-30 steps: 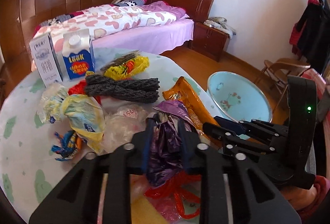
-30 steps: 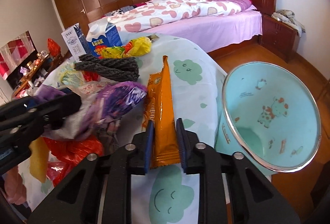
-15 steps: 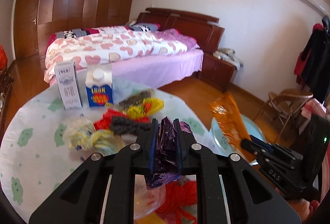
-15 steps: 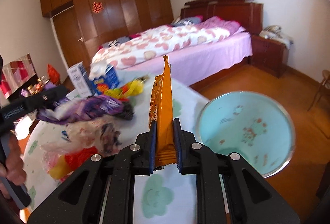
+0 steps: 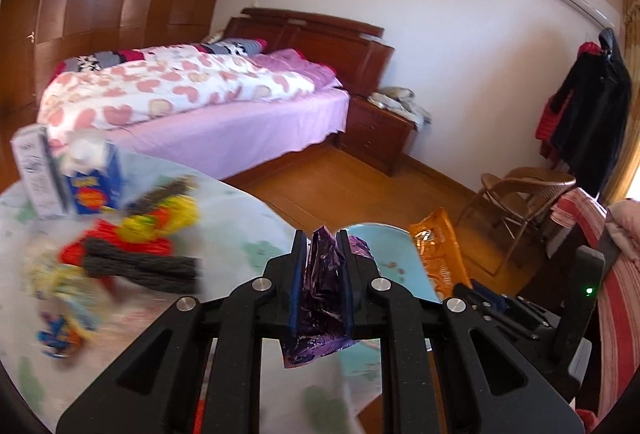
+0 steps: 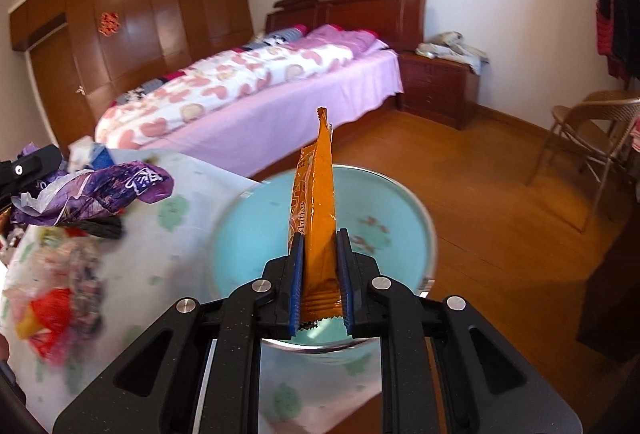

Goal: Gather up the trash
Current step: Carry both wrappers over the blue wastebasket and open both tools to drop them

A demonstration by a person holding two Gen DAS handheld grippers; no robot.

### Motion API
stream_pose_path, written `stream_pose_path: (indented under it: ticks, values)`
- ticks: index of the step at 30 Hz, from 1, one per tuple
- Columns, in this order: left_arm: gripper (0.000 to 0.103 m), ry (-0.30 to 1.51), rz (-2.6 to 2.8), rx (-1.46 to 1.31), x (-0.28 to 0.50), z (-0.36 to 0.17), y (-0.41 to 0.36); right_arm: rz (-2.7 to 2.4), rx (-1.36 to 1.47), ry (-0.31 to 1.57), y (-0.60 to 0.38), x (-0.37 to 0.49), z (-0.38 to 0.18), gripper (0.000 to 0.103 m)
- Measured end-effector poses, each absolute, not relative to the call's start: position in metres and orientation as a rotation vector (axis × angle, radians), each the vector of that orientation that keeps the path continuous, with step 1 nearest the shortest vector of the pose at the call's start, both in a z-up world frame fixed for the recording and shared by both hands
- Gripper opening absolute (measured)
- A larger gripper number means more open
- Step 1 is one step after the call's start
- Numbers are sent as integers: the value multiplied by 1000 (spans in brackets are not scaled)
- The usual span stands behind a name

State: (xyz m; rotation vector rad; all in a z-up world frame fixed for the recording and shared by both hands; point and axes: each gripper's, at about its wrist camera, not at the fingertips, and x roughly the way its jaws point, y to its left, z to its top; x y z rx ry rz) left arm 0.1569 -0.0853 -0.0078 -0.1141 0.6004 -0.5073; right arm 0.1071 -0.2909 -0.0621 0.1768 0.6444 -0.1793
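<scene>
Both grippers are loaded and both are aimed at the basin [image 6: 392, 218] — the pale blue tub standing on the floor just off the table [image 6: 188, 218] edge, which looks to be the trash collector here. The right gripper [image 6: 320, 274] is clenched on the orange wrapper [image 6: 318, 202], pinching its crimped bottom end so the long packet stands upright above the basin's open mouth; held like that, a simple release should drop it straight in. The left gripper [image 5: 320, 278] is clamped on the purple wrapper [image 5: 322, 294], a crumpled foil wad bunched between the pads, with a loose tail hanging below them. From the left camera the basin [image 5: 392, 258] shows just beyond those fingertips, so this one sits at the table side of the basin, not yet clearly over it — I'd judge it needs to travel a little farther before letting go. Back on the table, well away from the basin, plenty waits: a grey bundle [image 5: 140, 266], a yellow wrapper [image 5: 160, 222], red scraps, two cartons [image 5: 68, 174] at the far edge. Light foil can cling to pads, so a wide opening is the safe bet.
</scene>
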Motion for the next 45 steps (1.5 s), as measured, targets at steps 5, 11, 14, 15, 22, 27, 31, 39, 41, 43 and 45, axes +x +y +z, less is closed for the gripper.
stream_pose_path:
  ticks: [5,11,14,15,22,27,31,39,41,43,45]
  values:
    - [15,635,-538,-77,171,-35,-136,-196,181,691,-311,116,-81,17]
    - [16,700,-534,-20,191,-68,-180,-187,182,739,-324,129,-100,21]
    - [20,744,-519,-3,196,-77,-187,-179,181,751,-326,131,-106,27]
    - [24,748,-519,-1,196,-79,-187,-176,188,749,-327,130,-106,32]
    - [60,733,-441,62,193,-71,-181,-210,215,698,-328,114,-95,40]
    - [85,709,-354,79,184,-56,-159,-246,224,659,-323,99,-79,60]
    - [93,704,-303,83,178,-45,-136,-251,218,636,-313,90,-68,70]
    - [96,707,-261,68,154,-31,-86,-200,198,624,-275,81,-54,75]
    - [96,700,-247,63,147,-29,-72,-180,195,621,-261,79,-53,75]
    - [97,693,-238,54,142,-26,-59,-166,189,622,-251,78,-52,75]
    - [97,690,-231,50,138,-24,-49,-148,181,629,-238,78,-52,75]
